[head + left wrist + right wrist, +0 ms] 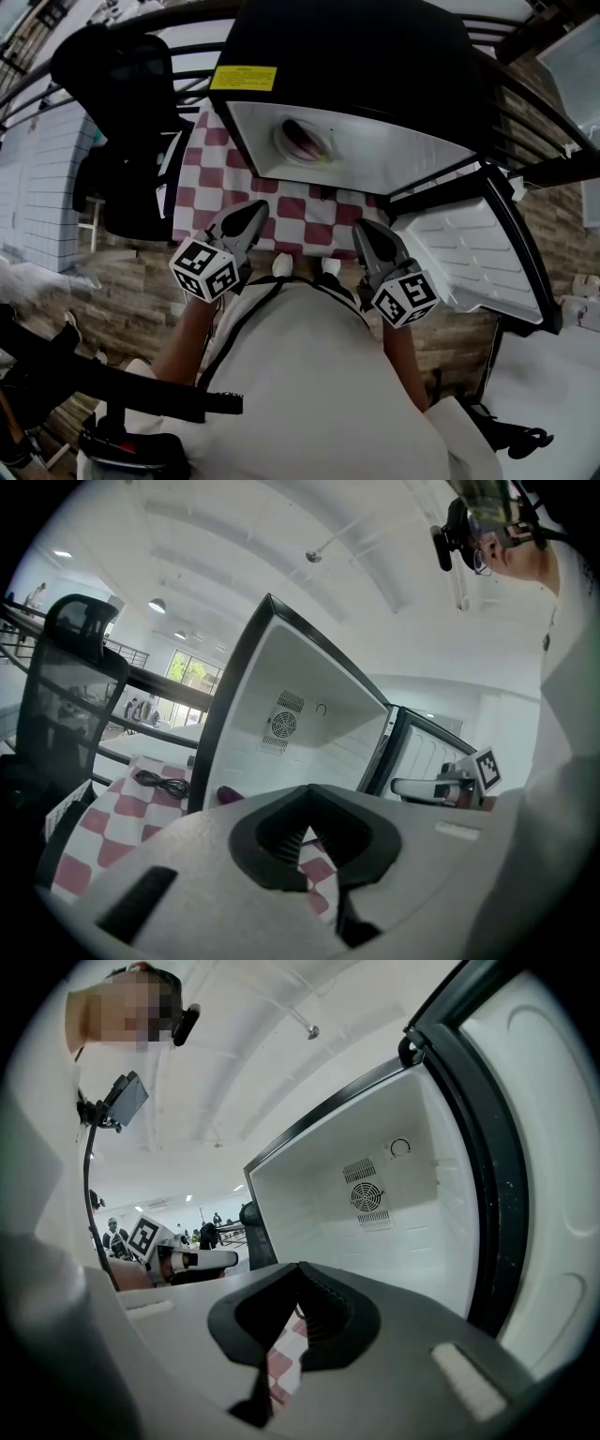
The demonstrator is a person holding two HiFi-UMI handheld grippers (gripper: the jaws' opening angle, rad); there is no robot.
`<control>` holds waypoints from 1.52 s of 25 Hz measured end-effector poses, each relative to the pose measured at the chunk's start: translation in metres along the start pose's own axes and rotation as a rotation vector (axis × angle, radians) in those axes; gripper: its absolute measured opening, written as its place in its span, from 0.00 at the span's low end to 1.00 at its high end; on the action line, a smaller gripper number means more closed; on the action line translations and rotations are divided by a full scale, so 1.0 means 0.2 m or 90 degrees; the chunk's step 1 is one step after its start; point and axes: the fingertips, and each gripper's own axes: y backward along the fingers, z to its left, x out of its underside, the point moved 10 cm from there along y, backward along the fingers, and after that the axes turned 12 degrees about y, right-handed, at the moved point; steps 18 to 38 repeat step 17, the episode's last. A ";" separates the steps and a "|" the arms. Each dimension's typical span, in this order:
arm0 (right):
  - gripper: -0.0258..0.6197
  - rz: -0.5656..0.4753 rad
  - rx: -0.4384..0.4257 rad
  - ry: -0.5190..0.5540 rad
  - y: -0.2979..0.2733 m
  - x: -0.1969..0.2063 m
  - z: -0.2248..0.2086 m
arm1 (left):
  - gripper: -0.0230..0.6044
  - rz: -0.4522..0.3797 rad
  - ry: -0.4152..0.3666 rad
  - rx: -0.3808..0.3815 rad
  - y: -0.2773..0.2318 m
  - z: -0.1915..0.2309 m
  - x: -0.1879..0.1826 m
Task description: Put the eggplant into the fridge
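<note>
A purple eggplant [302, 141] lies inside the open black mini fridge [356, 56], on its white floor near the left wall; in the left gripper view the eggplant [230, 795] peeks out beside the fridge's black frame. My left gripper [255, 211] is held back in front of the fridge, over the table's near edge, shut and with nothing in it; its black pads [281, 841] meet. My right gripper [366, 230] hangs level with it to the right, also shut and with nothing in it. Each gripper is in the other's view: the right gripper [450, 785] and the left gripper [178, 1260].
The fridge door [469, 253] stands swung open at the right. The fridge sits on a red-and-white checked cloth [300, 211]. A black cable [161, 782] lies on the cloth left of the fridge. A black office chair [122, 112] stands at the left.
</note>
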 end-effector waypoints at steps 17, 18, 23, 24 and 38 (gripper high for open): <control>0.05 -0.004 0.006 0.005 -0.12 -0.01 0.03 | 0.05 0.023 -0.017 0.014 -0.07 0.08 -0.03; 0.05 -0.004 0.006 0.005 -0.12 -0.01 0.03 | 0.05 0.023 -0.017 0.014 -0.07 0.08 -0.03; 0.05 -0.004 0.006 0.005 -0.12 -0.01 0.03 | 0.05 0.023 -0.017 0.014 -0.07 0.08 -0.03; 0.05 -0.004 0.006 0.005 -0.12 -0.01 0.03 | 0.05 0.023 -0.017 0.014 -0.07 0.08 -0.03; 0.05 -0.004 0.006 0.005 -0.12 -0.01 0.03 | 0.05 0.023 -0.017 0.014 -0.07 0.08 -0.03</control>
